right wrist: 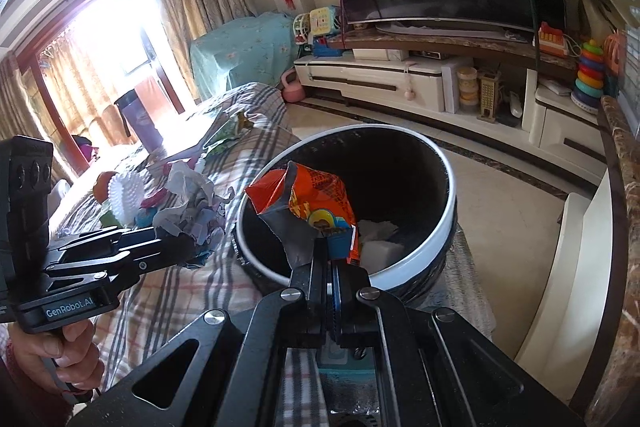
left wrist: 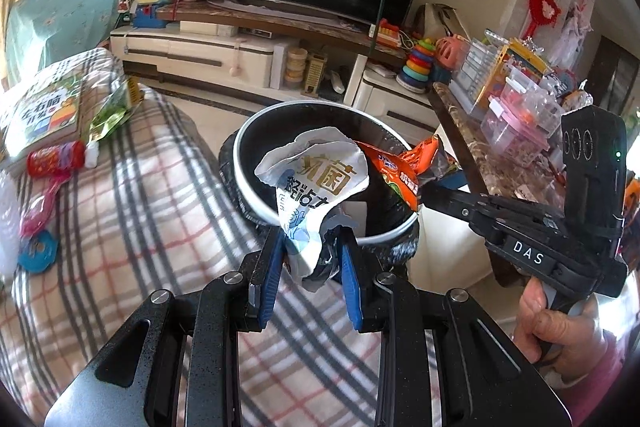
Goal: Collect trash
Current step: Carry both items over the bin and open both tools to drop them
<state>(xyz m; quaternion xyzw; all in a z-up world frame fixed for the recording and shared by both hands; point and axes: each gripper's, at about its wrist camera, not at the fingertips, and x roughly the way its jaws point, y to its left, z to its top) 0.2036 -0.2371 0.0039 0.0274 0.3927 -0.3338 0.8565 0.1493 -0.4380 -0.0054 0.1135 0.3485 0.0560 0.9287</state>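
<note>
A round bin with a white rim [left wrist: 256,205] [right wrist: 444,227] and dark inside stands by the plaid-covered table. My left gripper [left wrist: 310,247] is shut on a crumpled white and blue wrapper [left wrist: 316,183], held over the near rim of the bin; the wrapper also shows in the right wrist view [right wrist: 192,211]. My right gripper [right wrist: 330,261] is shut on an orange snack bag [right wrist: 316,207] [left wrist: 396,175], held over the bin's opening. White paper [right wrist: 380,239] lies at the bin's bottom.
The plaid cloth [left wrist: 140,195] carries a book [left wrist: 44,111], a green wrapper [left wrist: 114,111], a red tube [left wrist: 56,161] and small toys. A TV cabinet [left wrist: 240,55] stands behind. A marble shelf [left wrist: 480,155] with plastic boxes is at the right.
</note>
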